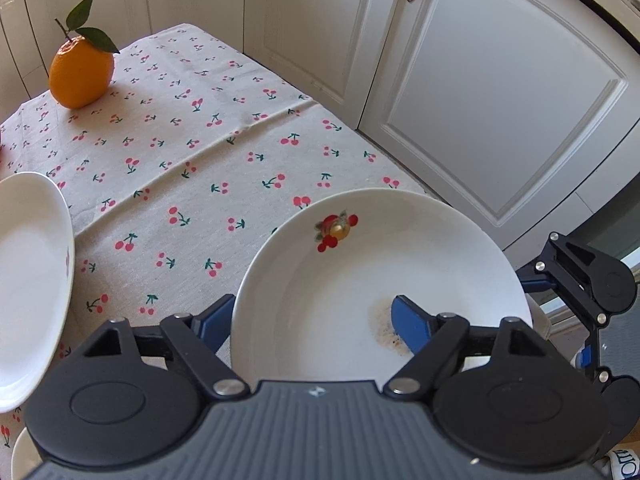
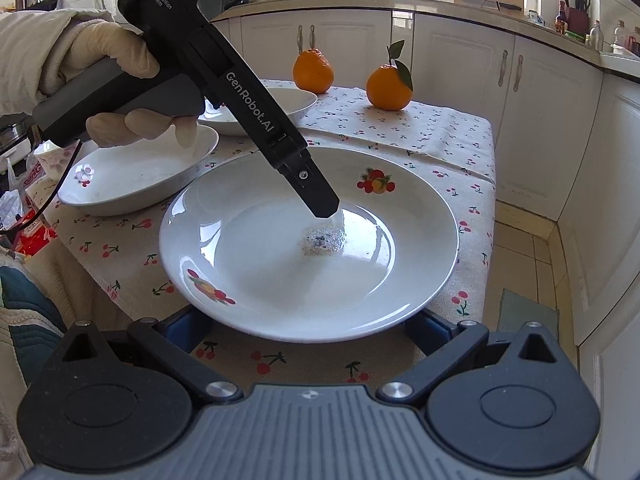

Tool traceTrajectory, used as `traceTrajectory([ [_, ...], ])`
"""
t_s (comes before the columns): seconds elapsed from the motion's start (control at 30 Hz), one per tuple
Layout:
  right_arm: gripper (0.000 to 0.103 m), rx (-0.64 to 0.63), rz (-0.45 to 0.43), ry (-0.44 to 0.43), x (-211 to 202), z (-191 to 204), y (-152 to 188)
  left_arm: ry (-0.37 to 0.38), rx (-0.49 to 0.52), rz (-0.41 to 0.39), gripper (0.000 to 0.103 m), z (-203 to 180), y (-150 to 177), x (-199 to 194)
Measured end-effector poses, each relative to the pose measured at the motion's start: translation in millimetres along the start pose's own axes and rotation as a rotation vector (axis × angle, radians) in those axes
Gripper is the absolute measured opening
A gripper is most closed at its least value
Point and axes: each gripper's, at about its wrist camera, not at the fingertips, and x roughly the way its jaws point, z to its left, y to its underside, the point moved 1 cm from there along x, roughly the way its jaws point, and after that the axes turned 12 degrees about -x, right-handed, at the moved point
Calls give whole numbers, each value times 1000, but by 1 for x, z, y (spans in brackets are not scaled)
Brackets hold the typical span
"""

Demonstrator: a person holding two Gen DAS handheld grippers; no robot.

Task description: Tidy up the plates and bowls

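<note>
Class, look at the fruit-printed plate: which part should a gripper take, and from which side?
Grip the fruit-printed plate by its raised rim, from the near table edge. The rim flares clear of the cherry tablecloth, so one finger can go under, one inside, as the left gripper straddles it.

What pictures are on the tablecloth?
Little red cherries with green stems on the pale tablecloth, clearest in the left wrist view.

Cream-gloved hand (image 2: 120,60); black hand-held gripper (image 2: 256,92) lettered "GenRobot.AI", blue finger pads (image 1: 412,330).
</note>
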Motion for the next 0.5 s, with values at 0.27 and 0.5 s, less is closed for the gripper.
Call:
traceTrajectory([
  [0.27, 103, -13, 15, -7, 1, 0, -3, 12, -1, 12, 80, 1, -2, 3],
  [0.5, 103, -9, 37, -18, 4, -2, -8, 12, -16, 4, 79, 4, -5, 0],
])
